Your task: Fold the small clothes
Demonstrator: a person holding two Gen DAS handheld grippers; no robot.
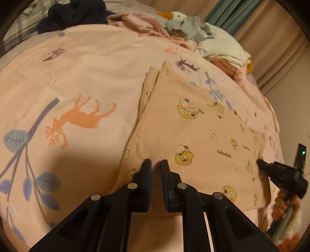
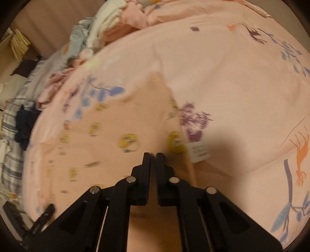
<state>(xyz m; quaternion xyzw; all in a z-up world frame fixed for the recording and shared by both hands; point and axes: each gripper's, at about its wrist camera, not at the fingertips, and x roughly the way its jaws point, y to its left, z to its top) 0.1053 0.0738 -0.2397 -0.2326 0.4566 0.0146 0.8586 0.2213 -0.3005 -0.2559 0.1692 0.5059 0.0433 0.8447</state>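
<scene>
A small peach garment (image 1: 195, 135) printed with yellow cartoon ducks lies spread on the pink bedspread (image 1: 87, 77). My left gripper (image 1: 156, 164) is over its near hem, jaws a narrow gap apart, and cloth shows between them. My right gripper (image 2: 153, 158) is over the same garment (image 2: 116, 131) near its white care label (image 2: 199, 152), jaws almost together with cloth between them. The right gripper also shows at the right edge of the left wrist view (image 1: 260, 162). The right view is blurred.
A pile of pink, white and grey clothes (image 1: 203, 36) lies at the far edge of the bed, with a dark navy garment (image 1: 73, 13) beside it. A plaid sheet (image 2: 13, 124) and curtains (image 1: 271, 38) border the bed.
</scene>
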